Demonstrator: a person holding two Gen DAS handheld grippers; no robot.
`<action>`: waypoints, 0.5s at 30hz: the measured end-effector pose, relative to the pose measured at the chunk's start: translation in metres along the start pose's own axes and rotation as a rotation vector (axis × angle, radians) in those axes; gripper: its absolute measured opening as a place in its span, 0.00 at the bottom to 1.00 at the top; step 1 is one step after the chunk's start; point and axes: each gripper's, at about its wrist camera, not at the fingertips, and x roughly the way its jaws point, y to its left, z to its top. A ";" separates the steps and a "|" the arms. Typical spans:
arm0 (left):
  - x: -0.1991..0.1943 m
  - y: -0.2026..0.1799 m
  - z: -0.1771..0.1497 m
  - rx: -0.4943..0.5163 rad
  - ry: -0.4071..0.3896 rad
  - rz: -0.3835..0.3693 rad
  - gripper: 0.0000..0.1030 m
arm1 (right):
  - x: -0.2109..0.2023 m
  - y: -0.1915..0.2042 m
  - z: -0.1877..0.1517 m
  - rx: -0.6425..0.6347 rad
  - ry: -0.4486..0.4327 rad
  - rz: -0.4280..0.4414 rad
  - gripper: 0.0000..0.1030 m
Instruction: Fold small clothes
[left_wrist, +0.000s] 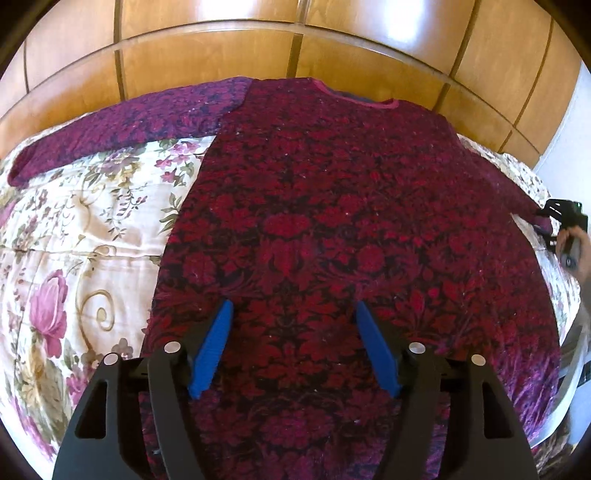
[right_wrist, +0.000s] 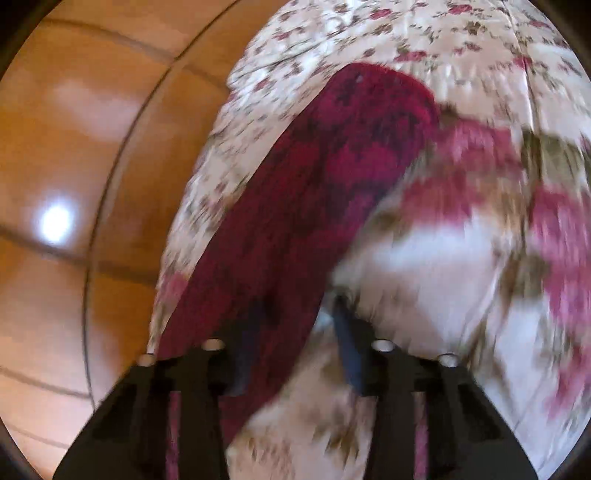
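Currently on bed: patterned red top (left_wrist: 351, 221), spread flat and face-up on a floral bedspread (left_wrist: 74, 221), wooden panels (left_wrist: 221, 55) behind.
Long axis of top: from hem, nearest the left wrist camera, straight away to the neckline (left_wrist: 354, 98) at the far edge.
Left gripper (left_wrist: 293, 306): fingers spread wide and empty, poised over the lower body of the top, slightly toward its left edge; contact with the cloth not decidable.
Left-side sleeve (left_wrist: 110, 125): stretched outward across the bedspread, at a wide angle to the body, well apart from either tool.
Right-side sleeve (right_wrist: 314, 184): angled out and down from the shoulder; in the right wrist view, running from between the fingers up and away to a rounded cuff.
Right gripper (right_wrist: 295, 306): set low over that sleeve, fingers seemingly apart with cloth draped across one of them; heavy blur, so a pinch neither confirmed nor excluded. Also visible at the far right of the left wrist view, against the sleeve end, held by a hand (left_wrist: 576, 254).
Deciding relation: right-side sleeve directly under the right tool, its length crossing the body's axis at a slant; body lying toward the left tool from there.
Likely step: sleeve to be carried inward onto the body, judged from layout alone.
Nearer hand: right for this sleeve; left for the hem.
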 end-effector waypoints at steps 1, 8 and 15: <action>0.000 -0.001 0.000 0.005 0.001 0.000 0.68 | 0.003 0.006 0.007 -0.052 -0.010 -0.058 0.12; 0.003 0.000 0.001 0.002 0.002 -0.006 0.70 | -0.024 0.028 -0.001 -0.186 -0.109 -0.145 0.09; 0.002 0.003 0.003 -0.015 -0.001 -0.027 0.72 | -0.076 0.117 -0.055 -0.513 -0.180 0.005 0.08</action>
